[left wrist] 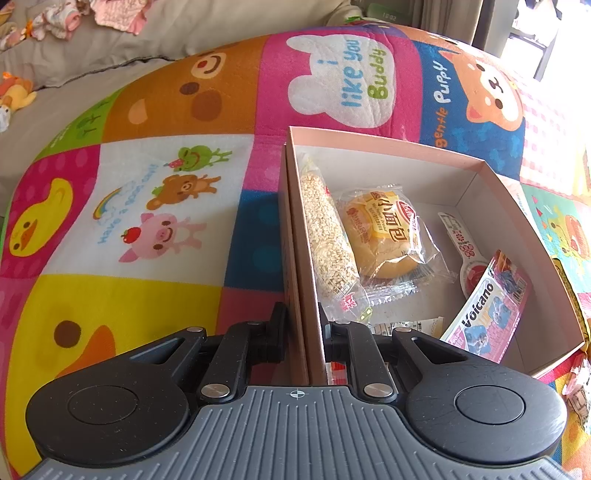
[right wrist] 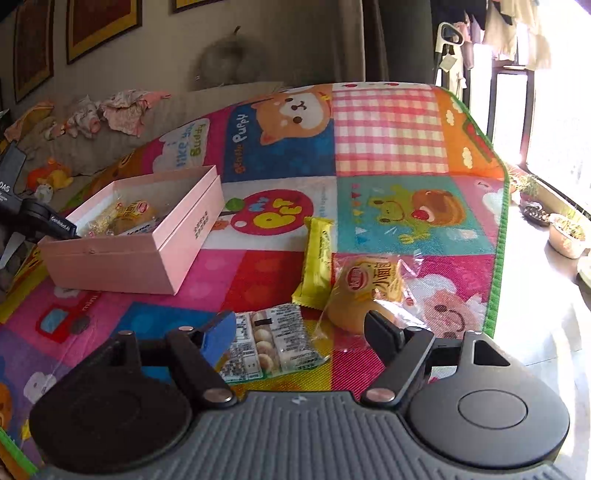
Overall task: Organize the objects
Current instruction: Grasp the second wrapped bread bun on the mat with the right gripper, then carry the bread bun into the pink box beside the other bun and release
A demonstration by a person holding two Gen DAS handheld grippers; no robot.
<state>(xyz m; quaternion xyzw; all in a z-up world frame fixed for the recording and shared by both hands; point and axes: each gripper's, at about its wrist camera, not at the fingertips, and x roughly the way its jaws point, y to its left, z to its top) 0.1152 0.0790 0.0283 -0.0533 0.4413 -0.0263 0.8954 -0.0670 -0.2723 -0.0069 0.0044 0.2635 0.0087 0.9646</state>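
Observation:
My left gripper is shut on the near-left wall of an open pink box. Inside lie a sesame stick packet, a wrapped bun, a small red-and-white packet and a pink "Volcano" packet. The right wrist view has the same box at the left. My right gripper is open low over the mat. A clear packet of small round biscuits lies between its fingers, and the pads are not pressing on it. Just beyond are a second wrapped bun and a yellow packet.
Everything rests on a colourful cartoon play mat with a green edge on the right. Past that edge is bare floor with plant pots. Behind the mat, a grey couch holds clothes and soft toys.

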